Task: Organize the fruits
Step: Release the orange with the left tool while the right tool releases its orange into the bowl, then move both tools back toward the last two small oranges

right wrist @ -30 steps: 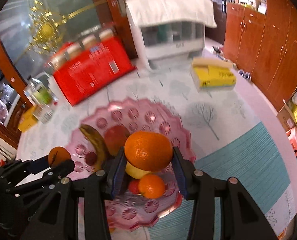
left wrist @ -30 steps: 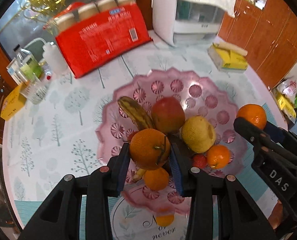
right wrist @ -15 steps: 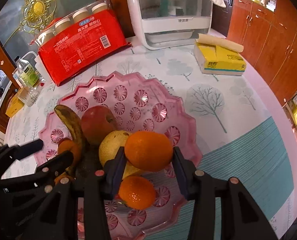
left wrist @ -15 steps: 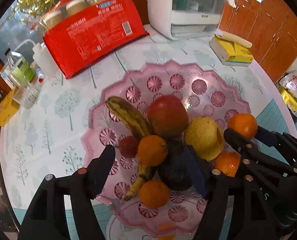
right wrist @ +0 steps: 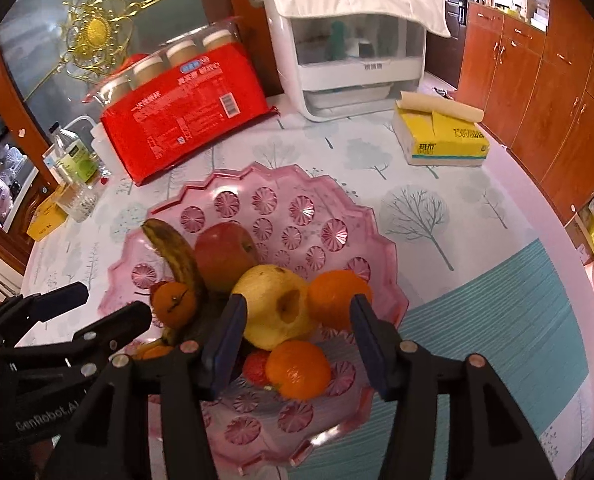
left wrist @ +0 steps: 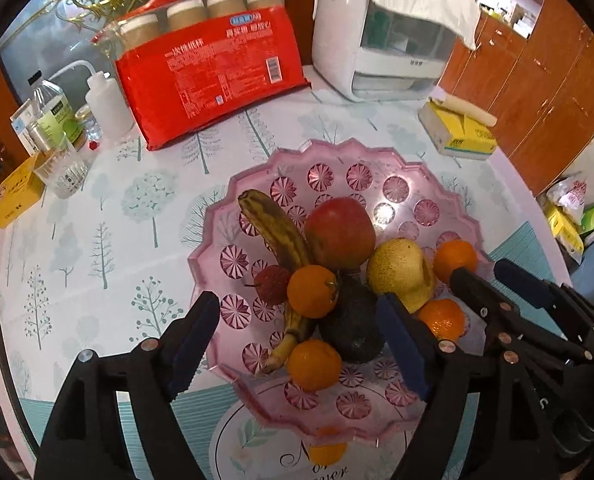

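Both oranges have just been let go onto the plate (left wrist: 449, 184); left gripper (left wrist: 297, 344) spread, its orange (left wrist: 312, 291) beside the banana (left wrist: 275, 236); right gripper (right wrist: 295, 338) spread, its orange (right wrist: 333, 294) near the rim; placing looks done.

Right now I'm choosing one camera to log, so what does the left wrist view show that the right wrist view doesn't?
Only the left wrist view shows the dark avocado-like fruit clearly, the orange nearest the camera, and an orange shape under the plate's front edge.

Only the right wrist view shows the yellow fruit's hollowed side face-on and the strawberry.

Both show the pink plate, banana, red apple, yellow tissue pack, and both grippers open: left gripper, right gripper.
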The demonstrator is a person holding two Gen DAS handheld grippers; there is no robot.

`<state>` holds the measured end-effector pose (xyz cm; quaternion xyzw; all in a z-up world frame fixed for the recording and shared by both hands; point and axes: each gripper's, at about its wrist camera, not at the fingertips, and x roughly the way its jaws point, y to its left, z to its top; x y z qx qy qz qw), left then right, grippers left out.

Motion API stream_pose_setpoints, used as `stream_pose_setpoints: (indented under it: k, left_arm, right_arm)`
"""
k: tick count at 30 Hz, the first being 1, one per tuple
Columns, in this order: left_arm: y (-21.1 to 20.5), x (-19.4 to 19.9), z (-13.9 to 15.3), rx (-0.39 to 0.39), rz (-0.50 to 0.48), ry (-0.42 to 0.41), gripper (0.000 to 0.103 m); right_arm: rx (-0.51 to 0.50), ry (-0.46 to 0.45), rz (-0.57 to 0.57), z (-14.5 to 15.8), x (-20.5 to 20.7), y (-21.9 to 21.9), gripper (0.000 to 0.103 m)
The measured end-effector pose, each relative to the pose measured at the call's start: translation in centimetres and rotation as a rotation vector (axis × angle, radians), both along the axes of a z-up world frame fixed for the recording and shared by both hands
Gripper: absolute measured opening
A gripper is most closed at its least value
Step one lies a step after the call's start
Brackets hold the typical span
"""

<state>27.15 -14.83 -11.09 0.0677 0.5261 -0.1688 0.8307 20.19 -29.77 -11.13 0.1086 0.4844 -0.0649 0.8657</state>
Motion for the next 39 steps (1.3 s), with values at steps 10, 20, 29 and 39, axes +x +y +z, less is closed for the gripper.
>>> stream_pose_setpoints:
  k: [10,20,29,39]
  left_arm:
    - [1.7,-3.0,3.8,-0.024,-0.014,-0.096,0.08]
    - [4.2,-6.0,5.6,-0.034,-0.015,-0.065,0.08]
    - [5.7,-9.6,6.0,-0.042,-0.073,-0.066,0.08]
    - [7.3,-14.9,2.7,-0.047,-0.169,-0.007,0.08]
  right_arm:
    - [-0.001,-0.037,-0.008,2.5,-3.1,1.1,0.054]
    - [-0.002,-0.075,-0.025,5.1,-7.0,2.2,0.054]
    - [-0.007,-0.099,-0.027,6.2,-11.4,3.8,0.054]
    - [-0.007,-0.088,-0.039,4.9,-14.7,5.3,0.054]
